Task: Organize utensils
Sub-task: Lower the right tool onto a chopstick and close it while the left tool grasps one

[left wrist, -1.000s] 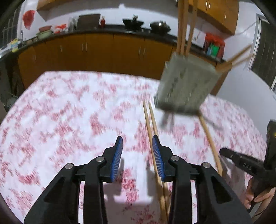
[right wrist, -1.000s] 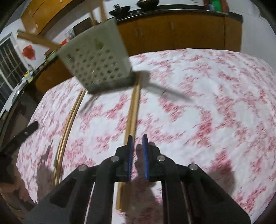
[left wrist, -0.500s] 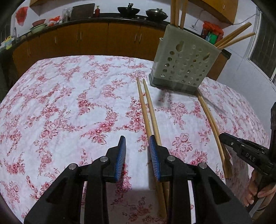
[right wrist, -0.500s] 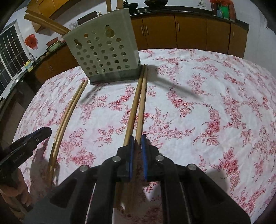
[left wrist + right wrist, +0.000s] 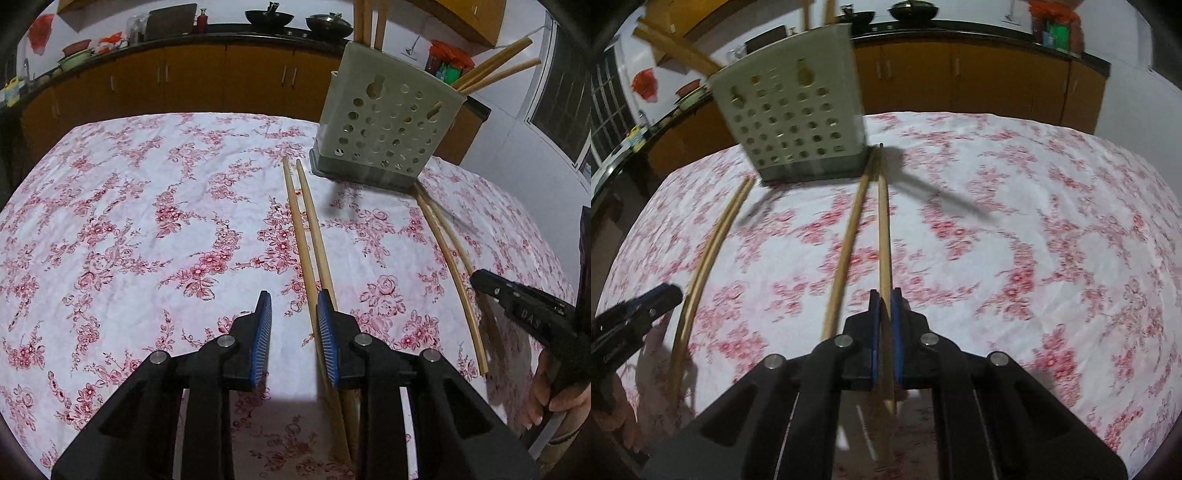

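Blue-padded fingers of the right gripper [image 5: 882,295] pinch one chopstick [image 5: 884,236] near its close end, so its long free length could swing or slip as it lifts. The left gripper [image 5: 293,299], fingers partly apart and empty, hangs over another pair [image 5: 308,229] flat on the floral surface [image 5: 122,229]. Farther off, the holder [image 5: 798,122] is already crowded, and a tilted tip could catch its rim.
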Demonstrator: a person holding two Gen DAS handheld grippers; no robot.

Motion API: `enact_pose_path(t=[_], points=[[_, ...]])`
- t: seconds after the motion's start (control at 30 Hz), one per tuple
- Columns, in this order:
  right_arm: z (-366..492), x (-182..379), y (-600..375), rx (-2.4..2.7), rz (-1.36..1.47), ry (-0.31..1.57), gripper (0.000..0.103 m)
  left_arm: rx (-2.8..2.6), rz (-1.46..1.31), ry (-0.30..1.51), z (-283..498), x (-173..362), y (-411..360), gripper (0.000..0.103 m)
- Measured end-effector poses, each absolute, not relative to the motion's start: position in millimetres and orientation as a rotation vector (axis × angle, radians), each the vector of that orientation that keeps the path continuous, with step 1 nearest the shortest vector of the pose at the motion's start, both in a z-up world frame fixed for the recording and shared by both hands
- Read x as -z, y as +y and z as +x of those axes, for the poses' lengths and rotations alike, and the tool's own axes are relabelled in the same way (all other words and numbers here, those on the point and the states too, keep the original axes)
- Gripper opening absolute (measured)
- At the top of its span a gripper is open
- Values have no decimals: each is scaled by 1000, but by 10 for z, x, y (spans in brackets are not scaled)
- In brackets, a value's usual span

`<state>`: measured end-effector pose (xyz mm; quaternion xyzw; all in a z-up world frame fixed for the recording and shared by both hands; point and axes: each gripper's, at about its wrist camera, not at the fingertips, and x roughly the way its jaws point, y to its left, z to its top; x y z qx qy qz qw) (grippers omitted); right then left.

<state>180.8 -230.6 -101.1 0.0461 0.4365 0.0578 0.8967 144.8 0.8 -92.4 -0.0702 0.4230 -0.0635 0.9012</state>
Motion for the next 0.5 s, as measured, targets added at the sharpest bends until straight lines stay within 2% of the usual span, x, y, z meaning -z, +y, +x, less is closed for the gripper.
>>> enact_pose_path(t=[0.5], points=[[1809, 1016, -2389, -93, 98, 901, 8, 139, -89, 891, 1425, 971, -104, 21]])
